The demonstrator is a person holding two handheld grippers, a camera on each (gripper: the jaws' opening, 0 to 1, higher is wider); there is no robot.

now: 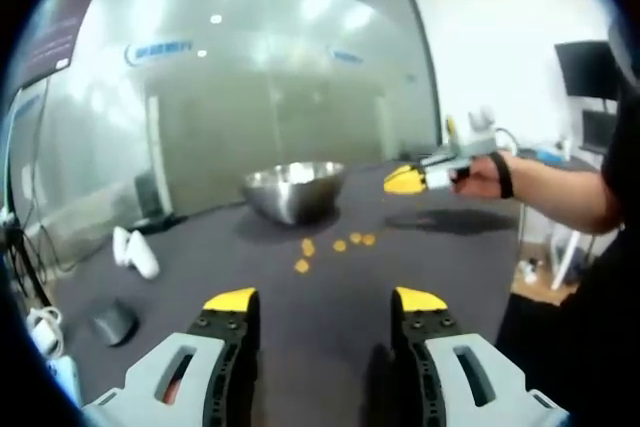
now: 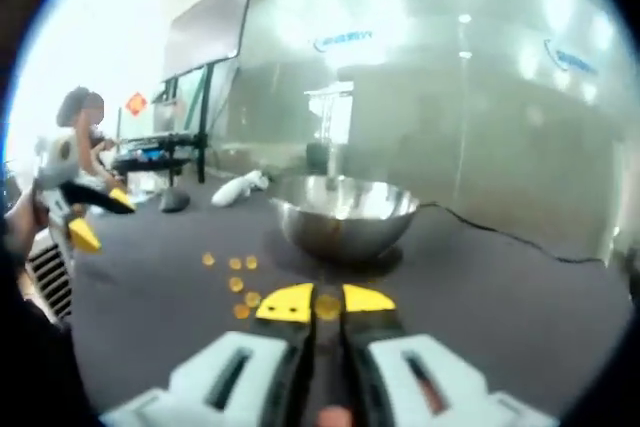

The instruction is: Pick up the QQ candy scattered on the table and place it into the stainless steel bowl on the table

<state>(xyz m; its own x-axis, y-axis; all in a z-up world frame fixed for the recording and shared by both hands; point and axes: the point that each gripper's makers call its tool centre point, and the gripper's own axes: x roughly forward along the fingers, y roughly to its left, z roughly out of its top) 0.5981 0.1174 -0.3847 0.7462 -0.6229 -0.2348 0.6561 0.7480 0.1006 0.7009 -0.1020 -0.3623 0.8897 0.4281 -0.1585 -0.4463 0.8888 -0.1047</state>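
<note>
left gripper (image 1: 325,299) jaws spread wide, right gripper (image 2: 327,304) jaws nearly closed, hand (image 1: 482,176) gripping its handle

Shiny steel bowl (image 1: 294,190) upright on dark table, empty as far as visible. Small orange-yellow candies (image 1: 338,245) scattered loosely on tabletop just in front of bowl, apart from its base, lying flat.

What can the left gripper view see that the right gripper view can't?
The left gripper view alone catches a person's hand holding the right gripper above the table, plus its own left gripper with jaws wide apart. The right gripper view alone shows the right gripper's jaws nearly closed on a candy. Both show the steel bowl and scattered candies.
</note>
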